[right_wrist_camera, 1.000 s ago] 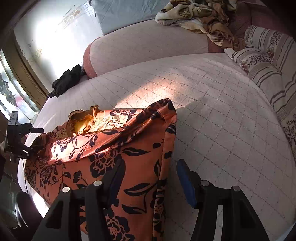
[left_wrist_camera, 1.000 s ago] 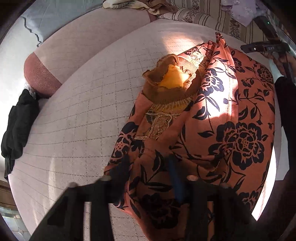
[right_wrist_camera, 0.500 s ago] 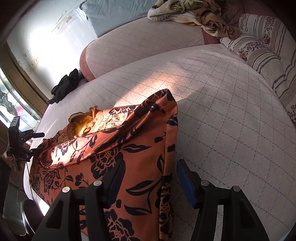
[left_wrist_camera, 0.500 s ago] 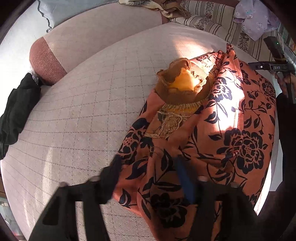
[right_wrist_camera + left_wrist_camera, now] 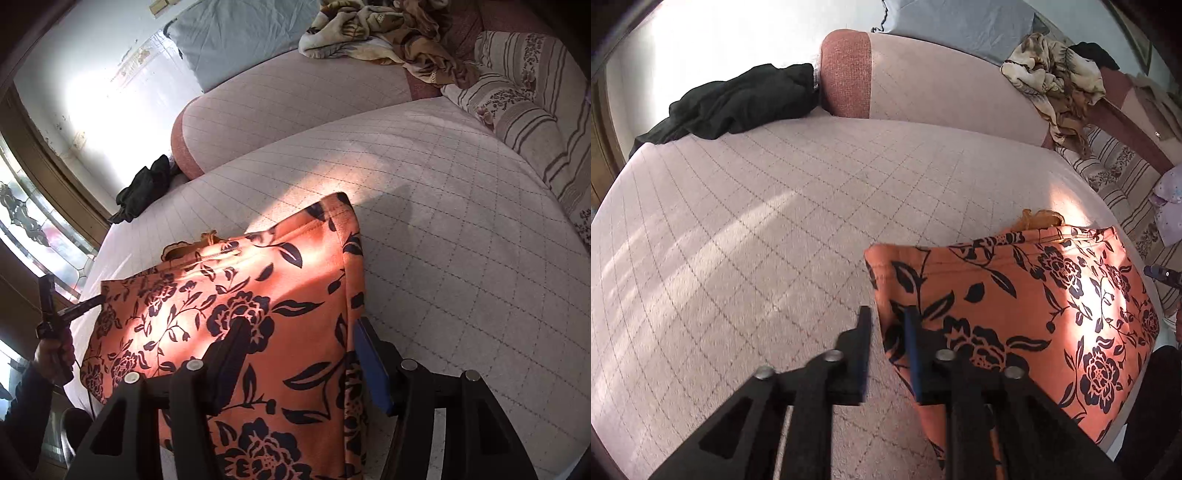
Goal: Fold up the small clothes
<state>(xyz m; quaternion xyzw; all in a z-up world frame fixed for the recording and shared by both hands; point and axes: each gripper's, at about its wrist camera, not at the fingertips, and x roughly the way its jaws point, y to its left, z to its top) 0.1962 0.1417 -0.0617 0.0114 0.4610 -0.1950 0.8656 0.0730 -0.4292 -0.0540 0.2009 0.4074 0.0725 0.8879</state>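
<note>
Garment (image 5: pixel 258 295) doubled over once on bed (image 5: pixel 738 221), further folds likely left; left gripper (image 5: pixel 886 325) narrowed beside its edge, right gripper (image 5: pixel 299 343) spread astride it.

- Big open stretch of quilted bed (image 5: pixel 746 229) left of the orange floral cloth (image 5: pixel 1027 295), nothing lying there.
- Far-left corner is blocked by a black garment (image 5: pixel 738 103).
- Bolster (image 5: pixel 923 81) along the back, crumpled blanket (image 5: pixel 1056 81) on it.
- Striped pillow (image 5: pixel 524 110) walls off the right side.
</note>
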